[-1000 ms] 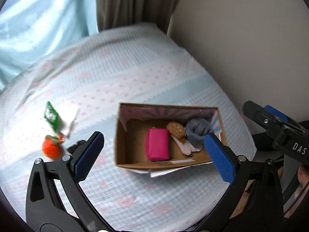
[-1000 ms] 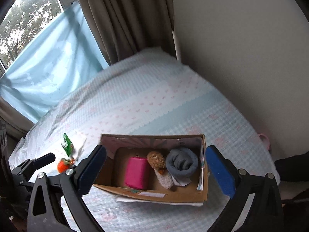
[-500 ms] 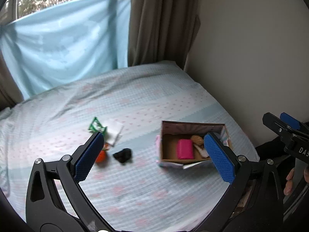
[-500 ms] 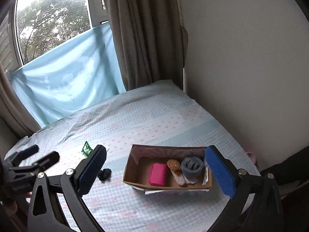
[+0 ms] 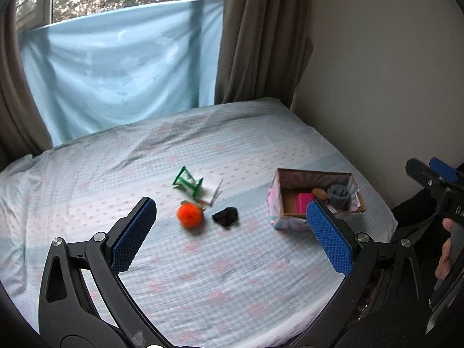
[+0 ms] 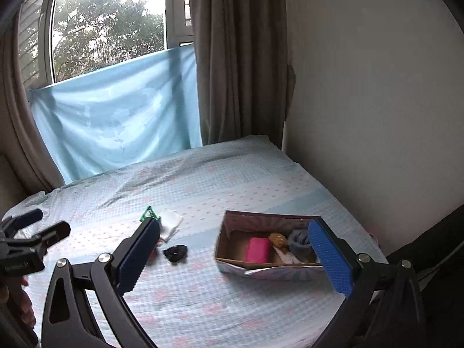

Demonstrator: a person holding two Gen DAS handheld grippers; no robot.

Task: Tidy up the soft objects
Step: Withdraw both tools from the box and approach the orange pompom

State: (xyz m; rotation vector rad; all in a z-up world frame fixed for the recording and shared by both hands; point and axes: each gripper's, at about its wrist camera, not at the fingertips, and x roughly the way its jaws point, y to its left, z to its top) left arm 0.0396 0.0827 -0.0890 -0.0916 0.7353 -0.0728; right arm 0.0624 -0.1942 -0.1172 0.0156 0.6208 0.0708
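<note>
A cardboard box (image 5: pixel 274 200) (image 6: pixel 221 233) lies on the bed at the right. In it are a pink pouch (image 5: pixel 303 202) (image 6: pixel 257 250), a small brown plush (image 5: pixel 319 193) (image 6: pixel 277 240) and a rolled grey sock (image 5: pixel 337 195) (image 6: pixel 298 240). On the sheet to its left lie an orange pompom (image 5: pixel 189 215), a black sock ball (image 5: pixel 226 216) (image 6: pixel 175 253), a green packet (image 5: pixel 187 180) (image 6: pixel 149 214) and a white cloth (image 5: pixel 213 187) (image 6: pixel 171 226). My left gripper (image 5: pixel 232 233) and right gripper (image 6: pixel 235 256) are both open, empty, held high and back from the bed.
The bed has a pale blue patterned sheet (image 5: pixel 203 266). A wall (image 5: pixel 391 72) runs along its right side. A blue cloth (image 5: pixel 116 78) and brown curtains (image 5: pixel 261 37) hang at the window behind. The right gripper also shows at the left view's right edge (image 5: pixel 435 179).
Both grippers have pulled up and back from the box, so the whole bed and window now show. The objects on the bed have not moved.
</note>
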